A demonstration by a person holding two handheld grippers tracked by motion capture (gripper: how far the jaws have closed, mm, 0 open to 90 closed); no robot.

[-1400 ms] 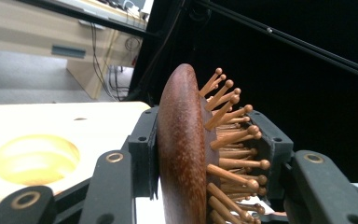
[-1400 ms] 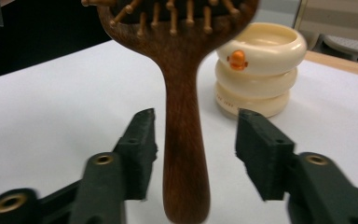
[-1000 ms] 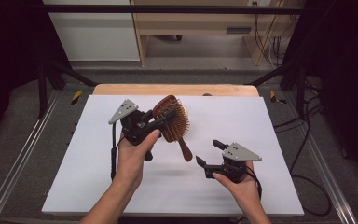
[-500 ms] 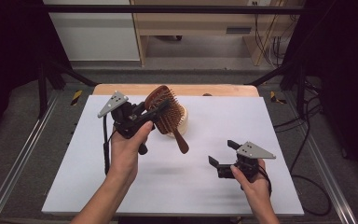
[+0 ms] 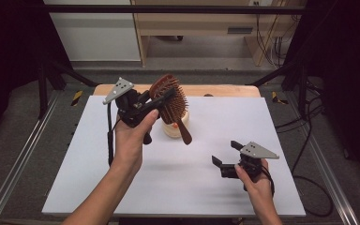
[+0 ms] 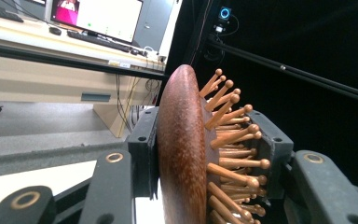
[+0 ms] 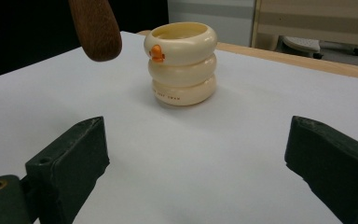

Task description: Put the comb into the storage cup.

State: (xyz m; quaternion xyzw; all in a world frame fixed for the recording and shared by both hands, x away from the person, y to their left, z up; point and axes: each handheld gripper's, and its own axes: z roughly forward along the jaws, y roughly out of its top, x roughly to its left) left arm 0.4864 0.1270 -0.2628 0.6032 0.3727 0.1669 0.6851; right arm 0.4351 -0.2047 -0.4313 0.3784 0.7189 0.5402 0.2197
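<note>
Left gripper (image 5: 161, 96), at the far left of the white sheet (image 5: 122, 187), raised off it and clamped on the head of a wooden hairbrush (image 5: 171, 101): one jaw flat against the smooth brown back, the other pressed in among the round-tipped pegs, as seen close up in the left gripper view (image 6: 186, 154). Brush held above the sheet, bristles facing right, handle slanting down and to the right. Directly below and behind that handle, a cream ringed cup (image 5: 173, 129) standing upright on the sheet toward its far edge, an orange mark on its top ring; handle tip hanging near the cup's rim without touching, seen in the right gripper view (image 7: 182, 63). Further right, near the front right corner of the sheet, right gripper (image 5: 224, 158) low over the paper, jaws just spread wide with nothing between them, aimed toward the cup.
</note>
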